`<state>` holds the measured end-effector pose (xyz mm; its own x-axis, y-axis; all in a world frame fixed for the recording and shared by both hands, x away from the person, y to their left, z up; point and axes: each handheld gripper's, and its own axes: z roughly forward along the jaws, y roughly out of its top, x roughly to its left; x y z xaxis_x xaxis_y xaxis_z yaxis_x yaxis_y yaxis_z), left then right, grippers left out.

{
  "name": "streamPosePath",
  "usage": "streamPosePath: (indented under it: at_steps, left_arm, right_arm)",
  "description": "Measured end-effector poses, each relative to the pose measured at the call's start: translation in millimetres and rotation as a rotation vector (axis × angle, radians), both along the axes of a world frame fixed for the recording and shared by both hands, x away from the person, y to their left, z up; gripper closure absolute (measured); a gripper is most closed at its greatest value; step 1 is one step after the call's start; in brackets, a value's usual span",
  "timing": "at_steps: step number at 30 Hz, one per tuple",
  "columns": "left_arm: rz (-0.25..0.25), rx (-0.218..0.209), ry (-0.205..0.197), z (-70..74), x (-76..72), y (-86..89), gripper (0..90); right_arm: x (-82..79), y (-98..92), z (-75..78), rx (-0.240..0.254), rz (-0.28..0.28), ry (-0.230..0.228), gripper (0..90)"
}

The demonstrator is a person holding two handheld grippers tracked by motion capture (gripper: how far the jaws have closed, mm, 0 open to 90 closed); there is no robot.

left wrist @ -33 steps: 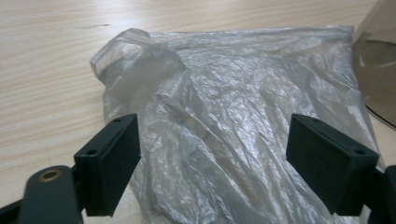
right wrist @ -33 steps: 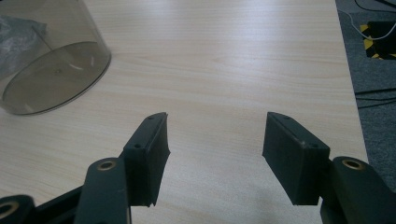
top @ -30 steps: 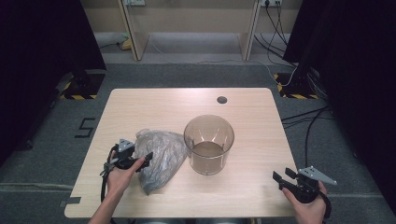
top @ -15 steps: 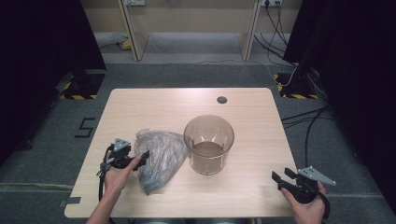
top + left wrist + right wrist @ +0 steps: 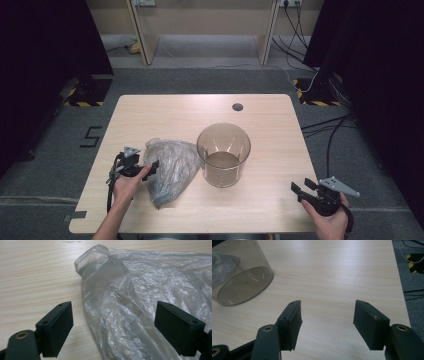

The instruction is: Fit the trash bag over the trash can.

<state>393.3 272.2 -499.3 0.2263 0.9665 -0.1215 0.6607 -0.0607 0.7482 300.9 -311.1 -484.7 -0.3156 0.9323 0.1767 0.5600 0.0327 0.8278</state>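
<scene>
A pale wooden table [image 5: 260,120] stands on grey carpet, with wooden furniture legs and cables against the far wall. At the near edge, the right tongs [image 5: 303,188] hover wide open over bare wood, holding nothing. The left tongs [image 5: 150,167], also gaping wide, straddle the crumpled clear plastic bag [image 5: 170,167], which lies just beside the transparent tub [image 5: 223,154] mid-table.

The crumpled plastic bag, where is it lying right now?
In the high view the plastic bag lies on the table's left half, right beside the clear bin, with the open left gripper at its left edge.
</scene>
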Motion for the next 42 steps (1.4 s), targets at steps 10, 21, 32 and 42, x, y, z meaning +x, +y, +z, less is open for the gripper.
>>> streamPosePath:
  at_steps: [10,21,32,42]
  left_arm:
    - [0.009,0.027,0.086,-13.2,5.0,-4.3,16.7]
    - [-0.060,0.085,-0.010,-18.0,-1.9,-8.7,60.8]
    - [-0.048,0.070,0.043,-12.3,-3.2,-9.3,87.7]
    - [-0.056,-0.013,-0.141,19.2,-10.9,-23.7,89.9]
  right_arm:
    - [0.0,3.9,2.6,-0.002,0.010,-0.005,39.2]
    - [0.5,8.4,2.9,-0.016,0.025,-0.002,38.8]
    - [-0.7,10.9,4.4,-0.011,0.030,-0.004,38.2]
    - [-0.4,9.6,4.1,-0.007,0.025,-0.005,38.4]
